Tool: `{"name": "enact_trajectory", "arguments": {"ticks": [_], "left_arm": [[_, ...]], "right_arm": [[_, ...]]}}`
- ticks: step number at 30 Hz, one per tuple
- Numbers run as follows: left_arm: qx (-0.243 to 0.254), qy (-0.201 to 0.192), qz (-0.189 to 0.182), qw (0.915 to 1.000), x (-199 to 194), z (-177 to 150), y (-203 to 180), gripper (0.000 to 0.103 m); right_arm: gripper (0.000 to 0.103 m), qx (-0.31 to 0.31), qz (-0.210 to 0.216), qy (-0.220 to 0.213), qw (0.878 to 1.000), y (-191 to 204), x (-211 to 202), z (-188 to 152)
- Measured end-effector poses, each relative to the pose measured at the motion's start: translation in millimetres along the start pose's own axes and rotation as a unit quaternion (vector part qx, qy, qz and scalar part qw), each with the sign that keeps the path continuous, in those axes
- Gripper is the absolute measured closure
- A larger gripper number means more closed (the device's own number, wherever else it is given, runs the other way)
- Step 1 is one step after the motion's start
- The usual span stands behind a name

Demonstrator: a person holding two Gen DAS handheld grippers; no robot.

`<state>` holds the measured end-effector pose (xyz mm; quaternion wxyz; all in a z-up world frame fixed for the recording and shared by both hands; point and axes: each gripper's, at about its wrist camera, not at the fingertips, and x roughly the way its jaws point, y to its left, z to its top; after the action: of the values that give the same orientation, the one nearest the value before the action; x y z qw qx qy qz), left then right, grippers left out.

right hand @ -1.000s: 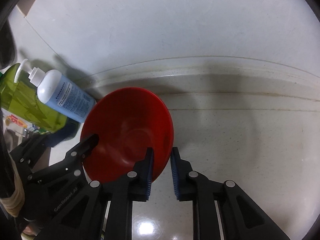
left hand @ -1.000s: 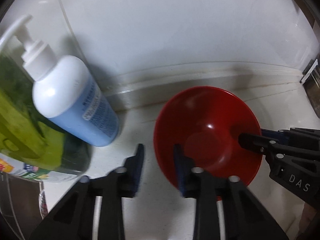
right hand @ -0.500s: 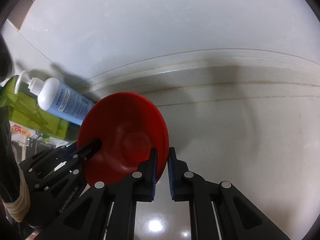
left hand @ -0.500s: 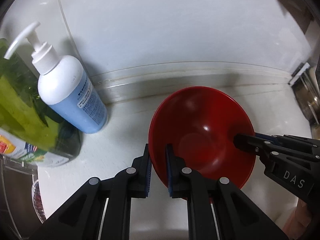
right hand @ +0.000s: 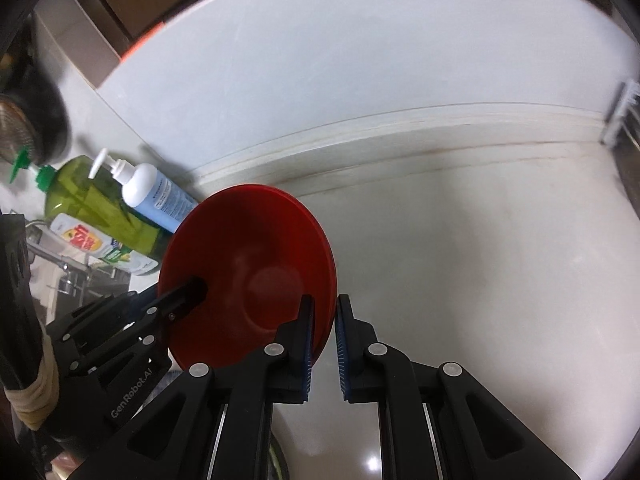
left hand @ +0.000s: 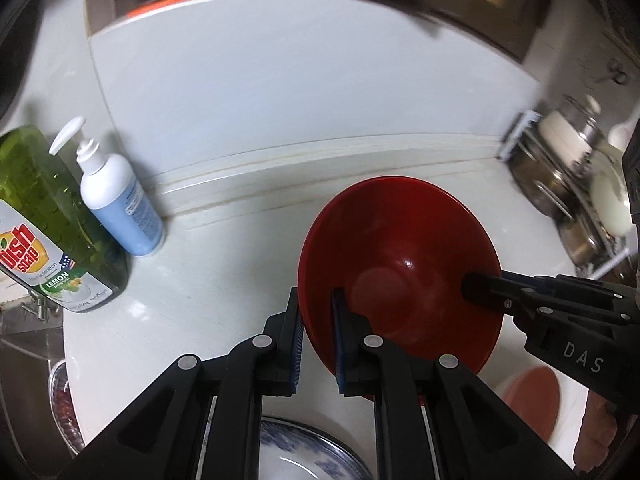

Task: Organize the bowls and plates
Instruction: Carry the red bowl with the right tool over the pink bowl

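Red bowl point(left hand: 404, 264), glossy, round, smooth-walled, rim-pinched.

Blue-patterned plate point(left hand: 308, 456) cut off, perhaps a bowl.

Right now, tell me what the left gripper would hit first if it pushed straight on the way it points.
The left gripper is already clamped on the red bowl's rim. Straight ahead, past the bowl, it looks likely to meet the white counter before the wall, though depth is hard to judge.
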<state>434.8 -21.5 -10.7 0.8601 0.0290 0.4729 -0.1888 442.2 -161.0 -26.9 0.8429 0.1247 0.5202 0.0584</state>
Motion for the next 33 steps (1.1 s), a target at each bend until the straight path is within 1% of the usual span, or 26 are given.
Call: {"name": "enact_trajectory", "arguments": {"ticks": [5, 7, 12, 17, 21, 25, 33], "left_arm": [[0.023, -0.008, -0.028, 0.9993, -15.9, -8.1, -27.5, 0.089], [0.034, -0.010, -0.033, 0.9988, -21.3, -11.6, -37.7, 0.089], [0.059, -0.016, -0.047, 0.9971, -34.3, -26.1, -65.3, 0.089], [0.079, -0.011, -0.065, 0.9946, -42.5, -43.7, -92.7, 0.089], [0.097, -0.006, -0.074, 0.9925, -45.4, -56.9, -112.3, 0.089], [0.115, 0.006, -0.081, 0.9900, -43.3, -70.4, -130.9, 0.088], [0.140, 0.038, -0.088, 0.9855, -29.8, -94.0, -157.7, 0.088]], "right_arm": [[0.091, 0.010, -0.014, -0.021, 1.000, -14.3, -38.3, -23.6], [0.091, 0.013, -0.020, -0.027, 0.999, -22.8, -53.9, -34.3], [0.091, 0.026, -0.035, -0.040, 0.998, -38.3, -80.8, -57.9], [0.091, 0.039, -0.047, -0.049, 0.997, -55.4, -103.8, -85.7], [0.091, 0.050, -0.058, -0.053, 0.996, -68.2, -116.9, -106.6], [0.091, 0.069, -0.061, -0.047, 0.995, -87.3, -126.0, -126.9], [0.091, 0.093, -0.075, -0.029, 0.992, -112.5, -128.0, -160.7]]}}
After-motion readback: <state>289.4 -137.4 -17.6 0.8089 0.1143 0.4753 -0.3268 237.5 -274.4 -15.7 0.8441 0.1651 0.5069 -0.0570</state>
